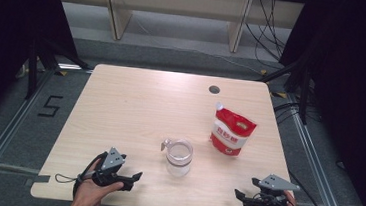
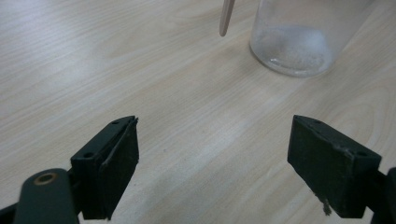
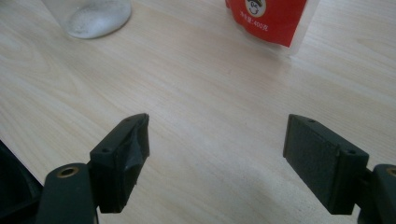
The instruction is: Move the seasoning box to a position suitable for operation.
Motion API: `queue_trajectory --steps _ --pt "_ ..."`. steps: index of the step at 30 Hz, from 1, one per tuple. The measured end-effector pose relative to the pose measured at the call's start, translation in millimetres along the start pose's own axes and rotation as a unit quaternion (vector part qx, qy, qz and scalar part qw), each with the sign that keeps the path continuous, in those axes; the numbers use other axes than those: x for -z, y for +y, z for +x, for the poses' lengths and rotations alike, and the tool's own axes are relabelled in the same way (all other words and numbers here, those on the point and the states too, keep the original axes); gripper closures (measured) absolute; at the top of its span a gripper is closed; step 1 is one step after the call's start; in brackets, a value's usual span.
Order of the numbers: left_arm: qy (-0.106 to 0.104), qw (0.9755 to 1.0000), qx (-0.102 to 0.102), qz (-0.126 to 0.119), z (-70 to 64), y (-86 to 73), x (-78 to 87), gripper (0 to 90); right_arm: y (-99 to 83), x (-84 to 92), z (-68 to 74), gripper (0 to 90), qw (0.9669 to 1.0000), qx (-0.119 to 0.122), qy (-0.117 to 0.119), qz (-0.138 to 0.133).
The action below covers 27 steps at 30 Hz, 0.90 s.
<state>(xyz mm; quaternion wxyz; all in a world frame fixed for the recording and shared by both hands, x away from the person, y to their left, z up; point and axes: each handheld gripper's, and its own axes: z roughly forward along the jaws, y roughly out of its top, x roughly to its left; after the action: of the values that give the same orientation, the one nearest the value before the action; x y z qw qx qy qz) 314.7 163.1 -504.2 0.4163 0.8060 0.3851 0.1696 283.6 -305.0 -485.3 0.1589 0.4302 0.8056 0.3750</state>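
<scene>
A light wooden table (image 1: 135,109) is seen from above, with a clear glass measuring jug (image 1: 179,157) set near the middle of its near half and a red-and-white spouted refill pouch (image 1: 232,131) placed upright just to the right of it and a little farther back. The jug's handle is turned to the left, and a thin layer of white powder is seen at its bottom (image 2: 294,49). A round cable hole (image 1: 214,89) is cut into the tabletop near the far edge.

The left gripper (image 1: 134,178) is held low at the near-left edge of the table, its jaws spread wide with nothing between them; in the left gripper view bare wood is seen between the two black pads, and the base of the jug is seen beyond them, well apart from the tips. The right gripper (image 1: 239,196) is held at the near-right corner, its jaws likewise parted and empty. In the right gripper view the lower edge of the pouch (image 3: 271,18) and the powdered base of the jug (image 3: 93,16) are seen ahead, neither one touched.
</scene>
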Motion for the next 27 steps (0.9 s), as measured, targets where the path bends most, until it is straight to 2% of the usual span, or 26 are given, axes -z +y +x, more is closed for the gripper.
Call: queue_trajectory --steps 3,4,6,7,9,10,11,13,14,15,16,17,18,19,20,21,23,24,26,27 --pt "-0.003 0.9998 -0.018 0.009 -3.5 0.4 -2.4 16.1 -0.1 1.1 2.0 22.4 1.0 -0.008 -0.001 -0.002" --pt "-0.004 0.9998 -0.018 0.009 -4.2 0.3 -2.8 16.0 -0.1 0.2 0.2 21.9 1.0 0.001 -0.001 -0.008" --pt "-0.005 0.9998 -0.021 0.007 -5.4 0.4 -4.0 15.9 -0.2 0.7 0.9 20.5 0.9999 -0.004 -0.005 -0.008" --pt "-0.003 0.9998 -0.021 0.007 -5.7 0.2 -4.5 15.9 -0.1 0.5 0.1 20.2 1.0 0.001 -0.001 -0.009" --pt "-0.002 0.9996 -0.028 0.009 -5.7 1.2 -3.7 16.0 -0.3 1.0 2.4 19.9 0.9999 -0.007 0.002 -0.009" --pt "-0.002 0.9994 -0.034 0.01 -5.1 1.9 -3.6 16.0 -0.1 0.9 1.4 19.9 0.9999 0.003 0.0 -0.011" --pt "-0.002 0.9997 -0.025 0.006 -6.3 2.0 -4.3 16.1 0.1 0.5 1.0 20.0 0.9999 0.006 0.002 -0.009" --pt "-0.001 0.9994 -0.035 0.008 -4.5 3.0 -5.0 16.9 0.0 0.4 1.1 20.3 0.9999 0.006 0.0 -0.009" --pt "-0.002 0.9997 -0.025 0.009 -5.6 3.1 -5.2 18.3 0.0 0.1 1.0 20.8 0.9999 0.008 0.001 -0.008" --pt "-0.002 0.9997 -0.023 0.008 -5.6 3.5 -5.6 19.0 0.0 0.3 0.9 21.1 0.9999 0.011 -0.003 -0.008" --pt "-0.004 0.9994 -0.034 0.002 -4.1 4.5 -6.6 19.5 0.1 0.9 1.1 21.4 0.9999 0.012 -0.006 -0.008" --pt "-0.004 0.9994 -0.035 0.001 -3.9 4.7 -6.9 20.2 0.1 1.0 0.6 21.7 0.9997 0.017 -0.007 -0.013" --pt "-0.003 0.9993 -0.036 0.001 -3.8 5.9 -7.2 21.4 -0.1 1.3 2.1 21.9 0.9999 0.007 -0.007 -0.012" --pt "-0.004 0.9991 -0.043 0.004 -2.2 7.0 -7.3 23.0 0.1 0.8 1.0 21.9 0.9999 0.009 -0.004 -0.01" --pt "-0.002 0.9992 -0.039 0.005 -2.2 8.0 -7.4 23.2 0.1 0.4 -0.2 22.0 0.9998 0.016 -0.004 -0.014" --pt "0.0 0.9992 -0.039 -0.002 -1.7 8.7 -8.8 23.4 0.1 0.4 -0.3 22.0 0.9997 0.016 -0.003 -0.015" --pt "0.0 0.9991 -0.042 -0.001 -0.4 11.2 -9.7 25.3 -0.3 1.1 0.5 22.4 0.9998 0.012 -0.004 -0.014" --pt "0.0 0.9995 -0.031 -0.004 -1.1 12.2 -11.1 25.7 -0.4 0.3 0.8 22.5 0.9999 0.008 -0.006 -0.014" --pt "-0.002 0.9991 -0.043 0.002 1.5 14.4 -11.0 26.1 -0.3 1.2 -1.0 23.0 0.9997 0.019 0.0 -0.015" --pt "-0.002 0.9993 -0.038 -0.008 1.1 14.5 -13.1 26.4 -0.5 1.1 -1.5 23.1 0.9996 0.021 -0.003 -0.018"
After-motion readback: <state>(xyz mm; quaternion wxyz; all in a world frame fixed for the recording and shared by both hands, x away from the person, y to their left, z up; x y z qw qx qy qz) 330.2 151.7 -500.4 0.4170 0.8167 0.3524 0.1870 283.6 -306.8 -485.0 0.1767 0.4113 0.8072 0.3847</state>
